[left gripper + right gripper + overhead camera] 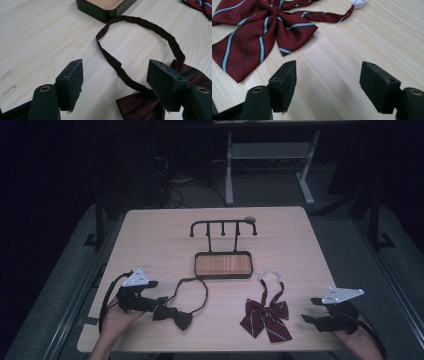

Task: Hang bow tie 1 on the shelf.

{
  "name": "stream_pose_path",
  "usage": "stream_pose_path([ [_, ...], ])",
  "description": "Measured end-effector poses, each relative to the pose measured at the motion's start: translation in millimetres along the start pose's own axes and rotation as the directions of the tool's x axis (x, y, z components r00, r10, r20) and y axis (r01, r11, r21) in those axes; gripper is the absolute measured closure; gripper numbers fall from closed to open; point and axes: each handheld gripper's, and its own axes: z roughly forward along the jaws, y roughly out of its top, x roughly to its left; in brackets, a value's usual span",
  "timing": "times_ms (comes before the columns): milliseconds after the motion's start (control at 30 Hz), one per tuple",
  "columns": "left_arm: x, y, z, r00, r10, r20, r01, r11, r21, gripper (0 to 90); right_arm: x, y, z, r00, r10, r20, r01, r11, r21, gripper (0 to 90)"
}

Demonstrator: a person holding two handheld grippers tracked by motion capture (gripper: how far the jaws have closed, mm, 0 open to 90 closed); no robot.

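While my left tongs (115,82) hover spread apart over the dark bow tie (172,316), gripping nothing, the risk lies in where they close. That tie lies flat on the surface (150,240) at its near left, its thin neck strap (140,23) looping away toward the wooden-based stand (223,265). In the left gripper view, one jaw sits over the edge of the bow's wing and the strap runs between the two jaws. If I close here, I judge that I may catch only the strap or a fold of the wing, and the bow would dangle and twist when lifted. Pressing down too low could also scrape the jaws on the wood and push the cloth away instead of pinching it.

My right tongs (328,82) are likewise wide open and hold nothing, resting near the right edge, apart from the striped red bow tie (266,316). A reach from there could drag that soft fabric sideways and bunch it.
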Motion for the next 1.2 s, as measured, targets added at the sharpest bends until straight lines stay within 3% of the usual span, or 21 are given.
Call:
stream_pose_path([
  [333,0.3,-0.7,1.3,0.9999,0.01,0.009,-0.01,0.9999,0.008,29.1,4.8,7.5,0.4,0.9999,-0.003,-0.01,0.003,1.0,0.006,29.0],
  [600,2.3,-2.5,-2.1,1.0,-0.007,0.003,0.007,1.0,-0.004,28.9,13.3,22.3,2.0,0.9992,-0.024,-0.032,0.024,1.0,0.005,28.6],
  [867,0.8,-1.9,-3.1,0.9999,0.011,-0.01,-0.011,0.9999,-0.005,28.6,15.0,47.9,3.2,0.9958,-0.067,-0.062,0.069,0.997,0.021,30.3],
  [1033,1.4,-2.1,-3.2,0.9999,-0.004,-0.01,0.004,0.9999,-0.015,28.6,14.1,61.7,5.2,0.994,-0.084,-0.07,0.087,0.995,0.039,30.7],
  [1200,1.3,-2.3,-3.0,1.0,-0.002,-0.007,0.002,0.9999,-0.014,28.4,10.3,72.9,10.4,0.9937,-0.08,-0.078,0.085,0.994,0.064,32.3],
])
